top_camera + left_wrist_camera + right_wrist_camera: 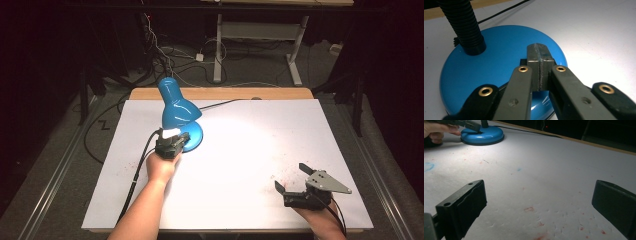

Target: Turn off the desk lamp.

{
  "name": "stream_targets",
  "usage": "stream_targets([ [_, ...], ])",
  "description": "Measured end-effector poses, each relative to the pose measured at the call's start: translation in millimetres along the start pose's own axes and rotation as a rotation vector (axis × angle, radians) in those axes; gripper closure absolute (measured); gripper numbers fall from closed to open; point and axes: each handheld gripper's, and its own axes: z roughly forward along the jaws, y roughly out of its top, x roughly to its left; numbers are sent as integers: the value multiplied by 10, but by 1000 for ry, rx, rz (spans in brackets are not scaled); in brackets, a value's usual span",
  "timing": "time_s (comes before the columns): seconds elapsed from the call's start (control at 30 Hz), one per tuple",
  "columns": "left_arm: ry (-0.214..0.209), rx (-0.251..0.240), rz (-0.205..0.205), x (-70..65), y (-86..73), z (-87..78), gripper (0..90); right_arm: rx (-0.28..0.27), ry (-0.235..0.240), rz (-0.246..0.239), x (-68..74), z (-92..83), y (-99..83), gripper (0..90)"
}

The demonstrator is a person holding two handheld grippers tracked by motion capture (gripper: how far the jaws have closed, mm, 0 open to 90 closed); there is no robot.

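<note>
Closed tight, the left gripper (540, 53) presses its joined tips onto the blue lamp base (499, 50), likely at a switch; push straight down, steadily. Farther right, the right gripper (295, 181) rests wide open on the table (250, 130).

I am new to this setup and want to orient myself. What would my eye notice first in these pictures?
First the blue desk lamp at the table's far left, lit and casting a bright pool on the white table cover. The left gripper has its jaws shut, tips over the lamp's round base. The right gripper sits near the front right corner, jaws wide open with nothing between them.
</note>
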Motion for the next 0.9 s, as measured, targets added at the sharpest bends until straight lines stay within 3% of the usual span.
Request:
stream_targets([
  [0.9,-6,2,-3,17,-2,9,882,2,2,-4,11,0,1,4],
])
